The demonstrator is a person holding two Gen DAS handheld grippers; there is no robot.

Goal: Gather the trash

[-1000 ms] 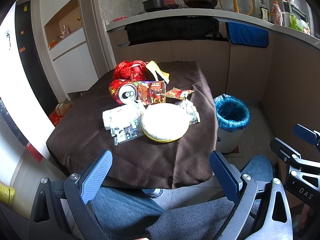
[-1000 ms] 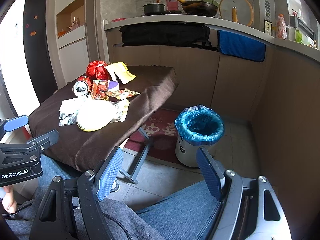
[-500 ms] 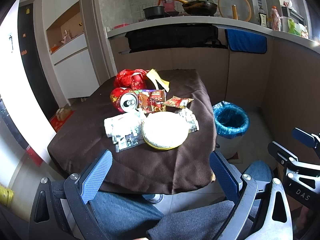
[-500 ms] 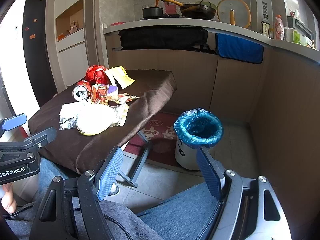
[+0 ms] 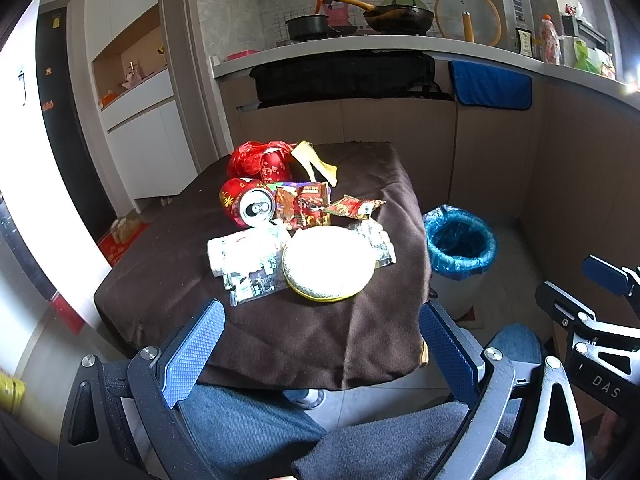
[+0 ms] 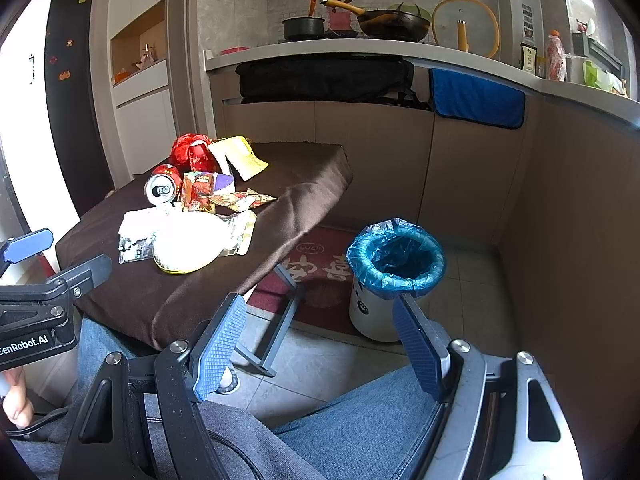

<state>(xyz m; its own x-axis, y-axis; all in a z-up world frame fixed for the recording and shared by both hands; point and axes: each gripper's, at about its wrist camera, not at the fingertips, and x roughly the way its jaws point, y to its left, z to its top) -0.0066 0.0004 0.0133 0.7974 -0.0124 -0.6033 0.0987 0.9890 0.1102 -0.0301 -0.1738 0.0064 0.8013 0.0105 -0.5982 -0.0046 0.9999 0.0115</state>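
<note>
A pile of trash lies on the brown-clothed table (image 5: 304, 328): a red can (image 5: 248, 202) on its side, a round white and yellow lid (image 5: 328, 264), a silver wrapper (image 5: 250, 262), red snack wrappers (image 5: 306, 204), a red bag (image 5: 256, 158) and a yellow paper (image 5: 314, 162). The pile also shows in the right wrist view (image 6: 188, 240). A white bin with a blue liner (image 6: 394, 268) stands on the floor right of the table. My left gripper (image 5: 320, 344) is open and empty, short of the table's near edge. My right gripper (image 6: 320, 344) is open and empty, low over my lap, facing the bin.
A kitchen counter (image 5: 360, 46) with a pot, a wok and bottles runs behind the table. A blue towel (image 5: 492, 84) hangs from it. A red mat (image 6: 316, 272) lies on the tiled floor by the bin. Wooden panels close off the right side.
Both grippers have lifted and tilted up a little, so the table and bin sit lower in view. Both stay open and empty. Nothing on the table has moved.
</note>
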